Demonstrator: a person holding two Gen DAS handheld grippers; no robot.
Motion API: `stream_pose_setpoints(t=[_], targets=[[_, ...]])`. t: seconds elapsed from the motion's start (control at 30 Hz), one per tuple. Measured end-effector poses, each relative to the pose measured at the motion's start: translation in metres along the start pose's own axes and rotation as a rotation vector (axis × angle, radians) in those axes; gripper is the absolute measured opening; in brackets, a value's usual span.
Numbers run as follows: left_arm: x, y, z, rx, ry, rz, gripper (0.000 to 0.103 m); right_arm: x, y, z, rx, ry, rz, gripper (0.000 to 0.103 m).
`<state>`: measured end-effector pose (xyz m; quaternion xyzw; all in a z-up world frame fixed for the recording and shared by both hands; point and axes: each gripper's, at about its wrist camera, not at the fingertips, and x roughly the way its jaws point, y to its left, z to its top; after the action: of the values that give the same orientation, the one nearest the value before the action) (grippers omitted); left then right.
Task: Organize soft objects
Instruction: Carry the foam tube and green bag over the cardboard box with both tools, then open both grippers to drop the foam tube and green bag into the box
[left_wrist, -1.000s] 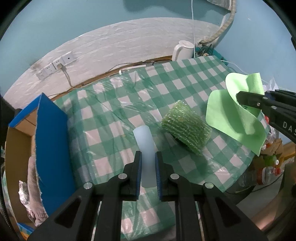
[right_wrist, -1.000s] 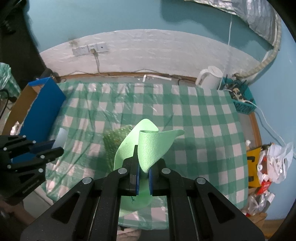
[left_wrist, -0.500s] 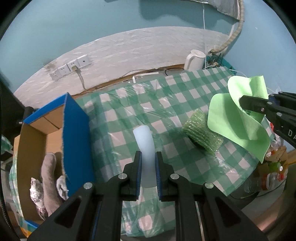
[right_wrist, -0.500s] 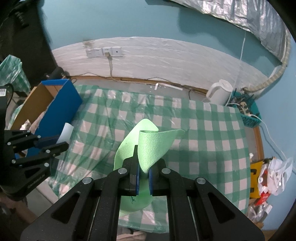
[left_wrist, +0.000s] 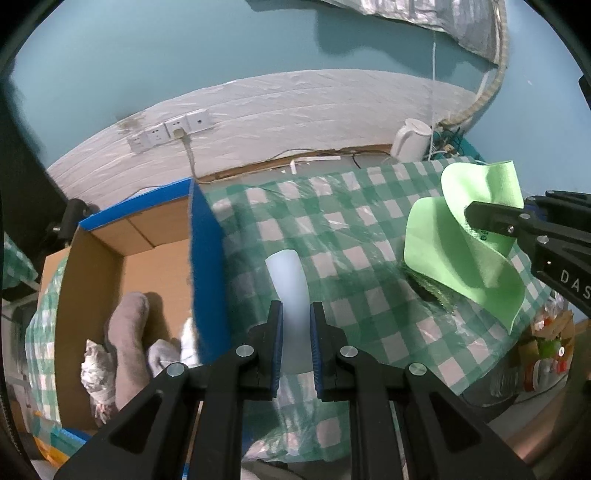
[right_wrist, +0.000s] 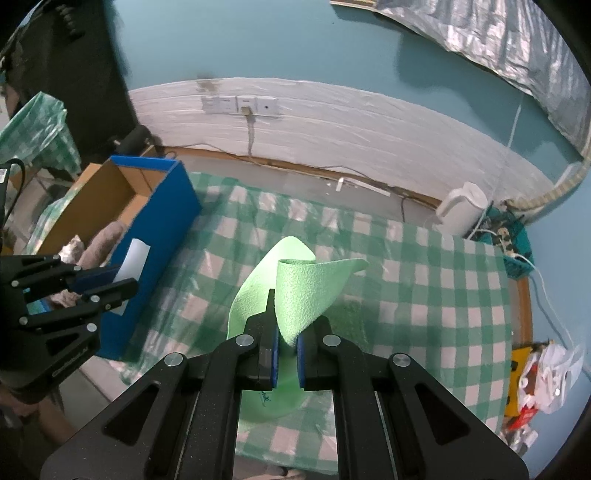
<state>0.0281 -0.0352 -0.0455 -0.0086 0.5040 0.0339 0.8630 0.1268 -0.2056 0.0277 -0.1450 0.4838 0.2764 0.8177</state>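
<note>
**Both loads carried across to the box side**

Over the last second I had swung both grippers sideways over the table, and the view changed with it. A second earlier my left camera showed only the outer wall of the blue-sided cardboard box; now I looked down into its brown interior, where a grey sock-like cloth and some crumpled white pieces already lay. The green mesh scrubber, earlier plain in the middle of the green-and-white checked tablecloth, had slid to the right of my left view and sat mostly hidden under the cloth my other hand carried.

My left gripper was clamped tight on a pale, translucent white foam strip, the strip standing up between the blue pads and curving away from me. From the right camera that strip hung against the box's blue side wall, near the rim but, as far as I could judge, not yet over the opening. My right gripper was closed hard on a folded light-green foam sheet, which was lifted clear of the cloth and sat above the table's middle, well apart from the box.

I took this to mean the carry was nearly finished for the left load, with the green sheet to follow and the scrubber left on the table for a later trip.
</note>
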Motion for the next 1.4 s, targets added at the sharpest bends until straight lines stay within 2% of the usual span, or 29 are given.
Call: stream_pose_setpoints(t=[0.73,1.4], targets=[[-0.021,0.089,-0.015,-0.129,-0.053,0.081,0.014,0.016,0.102,0.042,-0.150,-0.006,0.080,0.006],[-0.024,0.158,-0.044,-0.223,-0.036,0.150,0.014,0.037,0.188,0.075,-0.235,-0.004,0.164,0.006]])
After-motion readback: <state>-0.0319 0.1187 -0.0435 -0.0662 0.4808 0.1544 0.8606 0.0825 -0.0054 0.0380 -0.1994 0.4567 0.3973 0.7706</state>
